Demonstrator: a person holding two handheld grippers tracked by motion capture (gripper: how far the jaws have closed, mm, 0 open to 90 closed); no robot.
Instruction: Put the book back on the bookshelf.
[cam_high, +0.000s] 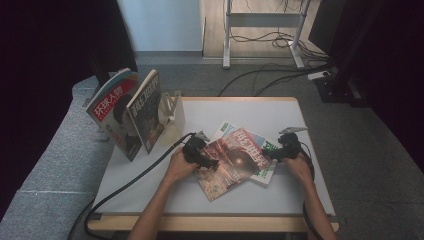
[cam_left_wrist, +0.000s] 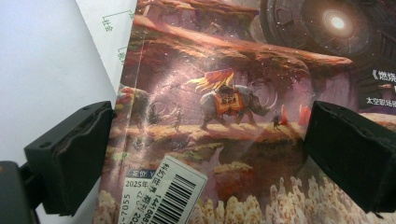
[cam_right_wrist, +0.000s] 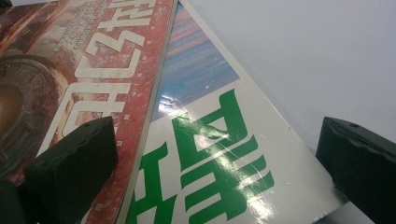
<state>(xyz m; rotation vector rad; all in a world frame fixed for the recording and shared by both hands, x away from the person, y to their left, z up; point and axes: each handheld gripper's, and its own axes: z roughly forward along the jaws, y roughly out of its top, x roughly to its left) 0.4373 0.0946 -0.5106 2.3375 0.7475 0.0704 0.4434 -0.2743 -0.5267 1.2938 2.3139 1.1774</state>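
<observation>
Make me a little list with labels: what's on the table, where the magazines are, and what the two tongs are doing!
table: white top
top magazine: red cover with a glowing ball, lying flat
under magazine: white with green letters, peeking out beneath the red one
standing magazines: two, upright at the table's left back corner
left tongs: open, jaws over the red cover's lower edge near a barcode sticker
right tongs: open, jaws spread over the green-lettered cover's corner
</observation>
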